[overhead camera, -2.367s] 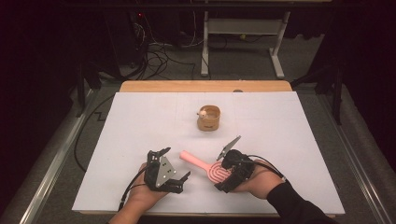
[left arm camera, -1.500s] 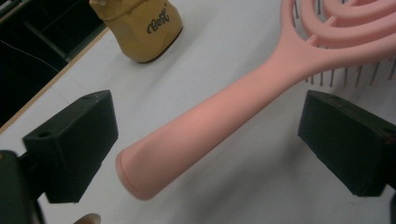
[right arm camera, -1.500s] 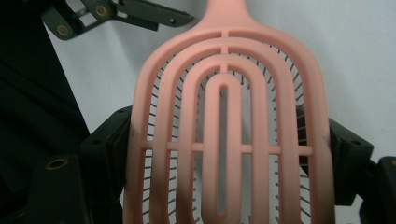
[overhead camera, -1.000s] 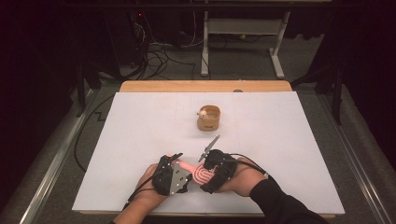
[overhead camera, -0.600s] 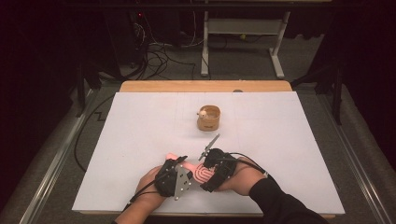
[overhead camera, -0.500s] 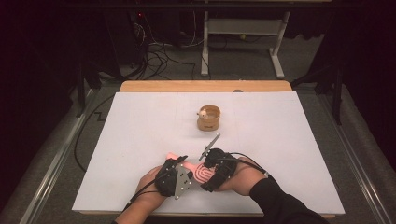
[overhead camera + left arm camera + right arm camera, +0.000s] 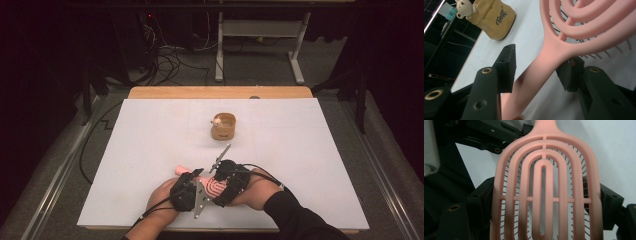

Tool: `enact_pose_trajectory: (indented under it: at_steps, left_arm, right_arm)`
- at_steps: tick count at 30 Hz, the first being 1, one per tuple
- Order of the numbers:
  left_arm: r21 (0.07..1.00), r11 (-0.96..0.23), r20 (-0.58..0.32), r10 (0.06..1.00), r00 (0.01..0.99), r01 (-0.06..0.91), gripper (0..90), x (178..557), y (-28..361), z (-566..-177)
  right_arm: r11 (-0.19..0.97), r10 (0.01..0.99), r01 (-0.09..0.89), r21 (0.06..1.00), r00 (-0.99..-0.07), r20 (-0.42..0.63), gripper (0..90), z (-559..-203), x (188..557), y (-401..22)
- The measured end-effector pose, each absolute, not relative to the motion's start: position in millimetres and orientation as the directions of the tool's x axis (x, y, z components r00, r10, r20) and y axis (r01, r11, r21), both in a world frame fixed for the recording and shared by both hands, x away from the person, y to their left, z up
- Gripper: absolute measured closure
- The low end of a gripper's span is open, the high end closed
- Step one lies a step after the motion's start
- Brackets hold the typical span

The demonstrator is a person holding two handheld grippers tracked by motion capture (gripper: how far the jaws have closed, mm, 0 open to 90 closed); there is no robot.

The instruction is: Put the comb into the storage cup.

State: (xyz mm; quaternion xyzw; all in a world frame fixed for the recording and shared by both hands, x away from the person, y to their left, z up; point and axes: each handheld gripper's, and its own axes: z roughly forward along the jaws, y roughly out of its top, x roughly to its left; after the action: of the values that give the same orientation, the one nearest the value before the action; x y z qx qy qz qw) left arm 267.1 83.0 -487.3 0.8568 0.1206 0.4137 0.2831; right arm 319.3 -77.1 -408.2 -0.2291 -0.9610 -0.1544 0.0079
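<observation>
From the high view I see my two hands close together at the near edge of the white counter (image 7: pixel 150 150). The right hand-held gripper (image 7: pixel 220 187) grips the head of the pink plastic vented hairbrush (image 7: pixel 214 187), whose handle points left across to the left hand-held gripper (image 7: pixel 192 176). A small tan wooden cup with a little bear figure on its rim (image 7: pixel 223 126) stands well apart, farther up the counter.

In the left gripper view, the brush handle (image 7: pixel 534 75) runs between the two black jaws. They have just been closing; the right pad touches the handle, while the left pad still stands off with a gap, so I judge the grip not yet made. This looks like a handover, handle first.

In the right gripper view, the jaws are clamped on both side edges of the brush head (image 7: pixel 544 195), bristles facing the counter, holding it steady for the other gripper to take.
</observation>
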Motion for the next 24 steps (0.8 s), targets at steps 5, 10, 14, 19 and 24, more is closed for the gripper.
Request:
enact_pose_trajectory:
  at_steps: [5, 10, 14, 19, 24]
  left_arm:
    - [0.544, -0.838, 0.685, 0.407, 0.604, -0.052, 56.9, 264.9, 79.4, -489.8]
    - [0.555, -0.83, 0.681, 0.413, 0.604, -0.057, 60.1, 265.5, 78.8, -489.0]
    - [0.561, -0.826, 0.672, 0.425, 0.606, -0.043, 59.8, 266.1, 78.6, -486.8]
    - [0.563, -0.825, 0.668, 0.421, 0.614, -0.047, 60.0, 267.5, 79.3, -484.6]
    - [0.531, -0.844, 0.703, 0.39, 0.595, -0.075, 62.2, 266.1, 78.3, -486.4]
  right_arm:
    - [0.848, 0.438, 0.443, 0.292, -0.895, 0.086, 20.9, -407.5, 318.9, -74.9]
    - [0.846, 0.442, 0.445, 0.293, -0.893, 0.081, 20.9, -405.7, 319.2, -75.5]
    - [0.844, 0.444, 0.447, 0.296, -0.892, 0.081, 20.9, -404.5, 319.0, -75.5]
    - [0.841, 0.449, 0.452, 0.298, -0.89, 0.085, 20.8, -401.5, 319.8, -74.7]
    - [0.843, 0.446, 0.45, 0.296, -0.891, 0.084, 20.8, -401.5, 319.8, -74.7]
